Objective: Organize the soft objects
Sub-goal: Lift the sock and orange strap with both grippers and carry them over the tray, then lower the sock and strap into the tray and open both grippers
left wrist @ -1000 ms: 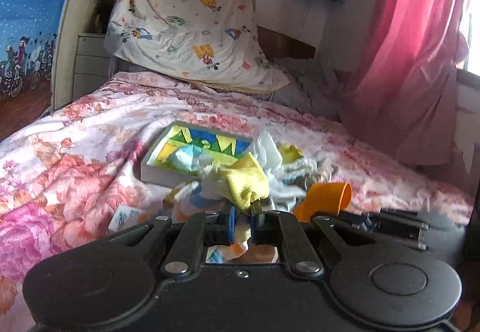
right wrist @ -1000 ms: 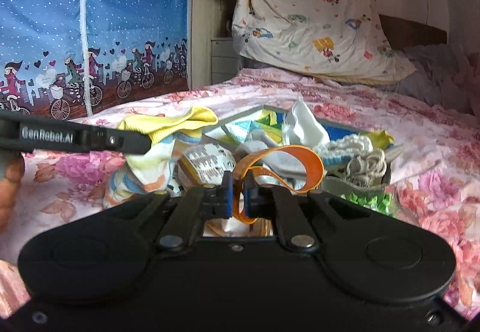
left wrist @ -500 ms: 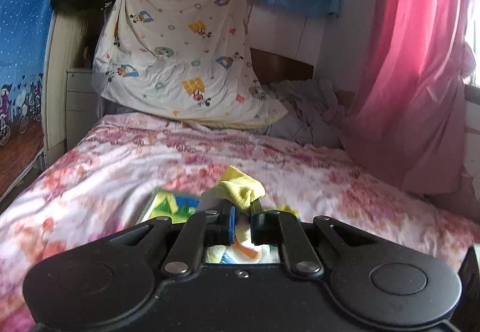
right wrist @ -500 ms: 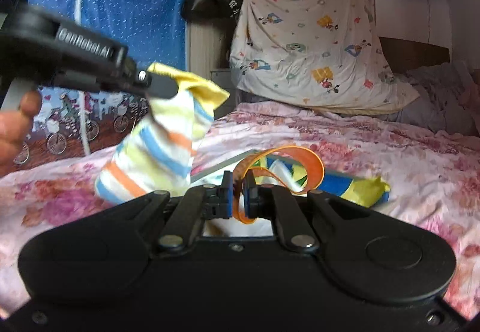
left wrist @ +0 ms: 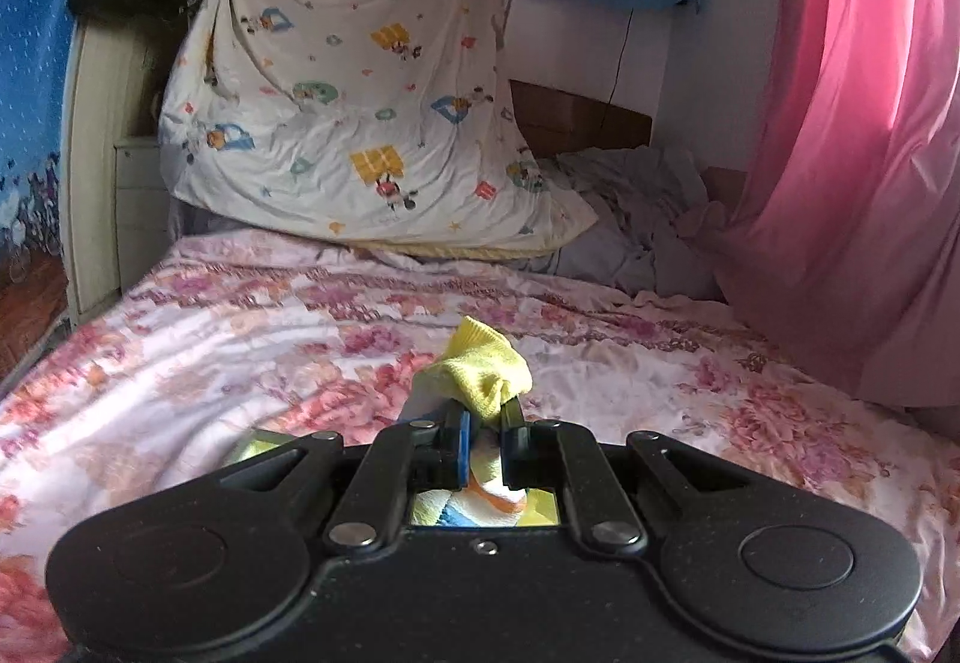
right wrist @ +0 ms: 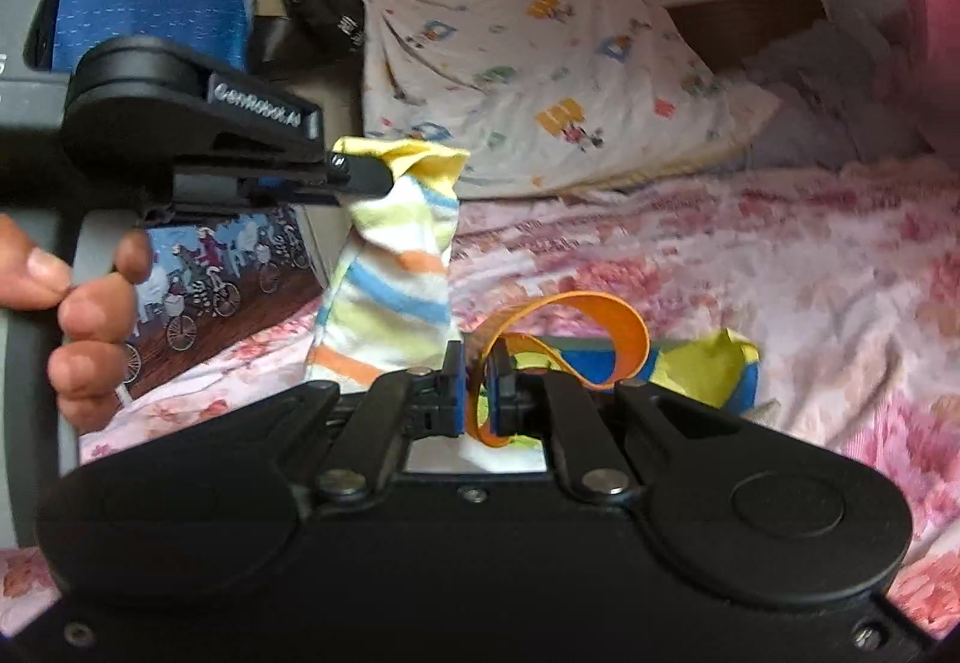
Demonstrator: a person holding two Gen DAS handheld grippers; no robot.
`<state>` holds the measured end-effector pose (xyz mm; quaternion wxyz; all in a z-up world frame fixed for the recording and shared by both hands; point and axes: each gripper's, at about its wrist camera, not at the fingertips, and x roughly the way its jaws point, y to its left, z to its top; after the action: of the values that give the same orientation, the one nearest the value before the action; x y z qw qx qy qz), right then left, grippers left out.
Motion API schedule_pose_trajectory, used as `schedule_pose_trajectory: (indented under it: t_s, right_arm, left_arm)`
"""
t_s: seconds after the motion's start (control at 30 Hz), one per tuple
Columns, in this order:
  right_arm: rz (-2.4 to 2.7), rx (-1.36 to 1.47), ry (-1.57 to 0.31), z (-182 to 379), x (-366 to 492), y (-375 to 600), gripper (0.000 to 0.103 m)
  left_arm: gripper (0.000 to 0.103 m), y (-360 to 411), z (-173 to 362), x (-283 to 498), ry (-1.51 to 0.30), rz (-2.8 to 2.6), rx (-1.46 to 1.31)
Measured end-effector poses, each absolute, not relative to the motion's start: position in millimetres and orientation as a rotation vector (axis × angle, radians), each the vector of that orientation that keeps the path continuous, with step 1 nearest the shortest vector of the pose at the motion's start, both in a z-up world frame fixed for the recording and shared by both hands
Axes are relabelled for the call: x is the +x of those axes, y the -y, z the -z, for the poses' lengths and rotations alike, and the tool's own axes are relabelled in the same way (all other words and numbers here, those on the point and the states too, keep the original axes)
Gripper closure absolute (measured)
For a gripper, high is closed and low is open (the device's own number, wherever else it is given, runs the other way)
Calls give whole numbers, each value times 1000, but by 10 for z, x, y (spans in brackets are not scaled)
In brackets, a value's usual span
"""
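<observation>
Once lifted clear of box pile, left gripper fingers pinched striped sock; right gripper fingers pinched orange band; sorting underway.

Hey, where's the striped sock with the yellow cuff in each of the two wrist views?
Left wrist view: striped sock at bottom centre, its yellow cuff bunched between the left gripper fingers.
Right wrist view: left of centre, the sock hangs from the left gripper.
Shared landmark: the cartoon-print sheet hanging behind the bed.
</observation>
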<state>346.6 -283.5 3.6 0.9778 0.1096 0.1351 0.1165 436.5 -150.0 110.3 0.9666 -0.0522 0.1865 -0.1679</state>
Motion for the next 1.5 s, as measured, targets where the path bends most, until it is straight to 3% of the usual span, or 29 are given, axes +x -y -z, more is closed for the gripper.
schedule_pose_trajectory:
  t_s: [0.4,0.67,0.8,1.13,1.23,1.3,1.37,1.5]
  right_arm:
    - [-265,421,-459,293,3781,3092,100]
    - [-259,476,-514,412,3750,3201,85]
    - [-258,522,-522,435,3763,3279,82]
    - [-260,548,-488,367,3658,3342,64]
    - [-259,541,-469,285,3589,3335,58]
    - [-255,527,-447,227,3546,3326,56]
    - [-251,514,-430,146,3471,3317,51]
    - [-254,492,-407,-5,3337,3291,38]
  left_arm:
    - [94,1507,-461,4660,-616,323,-112]
    - [92,1309,-161,4756,-772,247,-99]
    - [84,1222,-136,4759,-780,219,-130]
    - [73,1118,-276,4562,-741,194,-156]
    - [67,1060,-352,4437,-710,194,-169]
    - [57,1012,-422,4331,-677,200,-179]
    - [50,946,-499,4204,-640,205,-199]
    - [47,832,-678,3938,-579,219,-217]
